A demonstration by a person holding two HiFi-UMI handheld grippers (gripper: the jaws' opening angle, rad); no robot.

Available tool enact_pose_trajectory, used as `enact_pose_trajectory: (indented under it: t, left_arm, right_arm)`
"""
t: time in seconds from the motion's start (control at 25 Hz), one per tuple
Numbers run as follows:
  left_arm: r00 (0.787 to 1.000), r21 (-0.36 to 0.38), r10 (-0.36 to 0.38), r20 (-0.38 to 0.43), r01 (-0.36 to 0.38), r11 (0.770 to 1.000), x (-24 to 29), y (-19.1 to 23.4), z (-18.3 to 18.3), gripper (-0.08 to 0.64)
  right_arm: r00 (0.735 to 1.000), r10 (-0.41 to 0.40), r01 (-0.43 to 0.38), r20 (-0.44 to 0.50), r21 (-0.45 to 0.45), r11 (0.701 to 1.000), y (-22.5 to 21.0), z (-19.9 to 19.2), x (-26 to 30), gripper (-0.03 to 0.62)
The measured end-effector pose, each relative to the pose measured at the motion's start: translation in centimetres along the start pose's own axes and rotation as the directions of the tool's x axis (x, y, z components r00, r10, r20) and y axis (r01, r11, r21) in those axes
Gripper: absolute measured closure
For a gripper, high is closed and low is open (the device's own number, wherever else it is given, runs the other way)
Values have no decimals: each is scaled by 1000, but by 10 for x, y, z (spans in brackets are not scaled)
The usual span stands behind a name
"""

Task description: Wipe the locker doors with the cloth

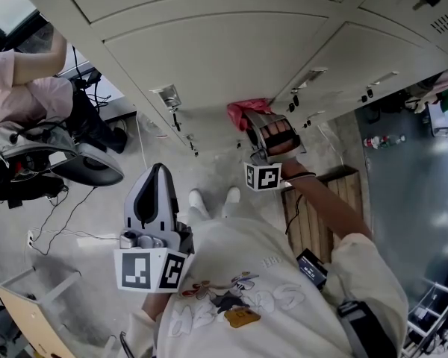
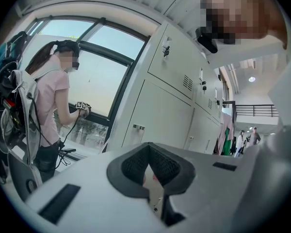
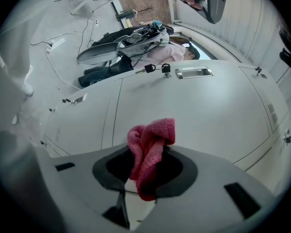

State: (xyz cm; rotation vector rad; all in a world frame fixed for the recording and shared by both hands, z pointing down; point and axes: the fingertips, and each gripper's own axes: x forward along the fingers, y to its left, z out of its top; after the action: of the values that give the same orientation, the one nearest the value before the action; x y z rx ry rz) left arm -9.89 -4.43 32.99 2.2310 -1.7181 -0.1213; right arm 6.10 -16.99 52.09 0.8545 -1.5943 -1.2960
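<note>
Nearest the camera, the left gripper [image 1: 158, 171] was held close to the person's chest. Its jaws were pressed together with nothing between them, and it pointed along the row of lockers. Farther out, the right gripper [image 1: 260, 122] was stretched forward at arm's length, clamped on the bunched red cloth [image 3: 148, 149], which stuck out past its jaw tips. The cloth was up at a pale locker door [image 3: 203, 106], below the door's metal handle [image 3: 194, 73] in the right gripper view; whether it touched the panel could not be told. Beyond the lockers, another person in a pink top [image 2: 49, 93] stood by a window [image 2: 99, 64].
</note>
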Motion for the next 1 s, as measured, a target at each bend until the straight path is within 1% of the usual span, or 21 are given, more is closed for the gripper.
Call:
enact_pose_trajectory:
  t: [0.24,0.36,0.48,0.6,0.68,0.76,0.88,1.0]
  left_arm:
    - [1000,2,3,11,-3,1000,-5,-1,1,555]
    - [1000,3,6,11,-6,1000,-10,-1,1,555]
    - [1000,2,8,18,-8,1000,-14,0,3,555]
    - [1000,-7,13,26,-13,1000,-19,1,4,555]
    - [999,-11,15,29,-15,1000,-21,2,4,555]
    - [999,-11,15,32,-14,1000,-22,3,5,555]
    - [999,-16,11,34,-11,1000,-24,3,4,555]
    - [999,-25,1,34,0,1000,-25,1,2,555]
  right_arm:
    - [998,65,-65,-8,-23,998,29,0,7,476]
    - [996,83,-83,-21,-16,996,37,0,7,474]
    - [993,114,-113,-28,12,993,34,4,6,474]
    - [988,155,-153,-15,72,986,26,16,-6,476]
    - [990,143,-143,0,108,984,12,27,-18,476]
    - [994,109,-111,25,124,986,-8,42,-30,476]
    - [997,41,-48,62,123,991,-48,60,-43,476]
    - [997,-29,20,75,119,993,-93,69,-53,476]
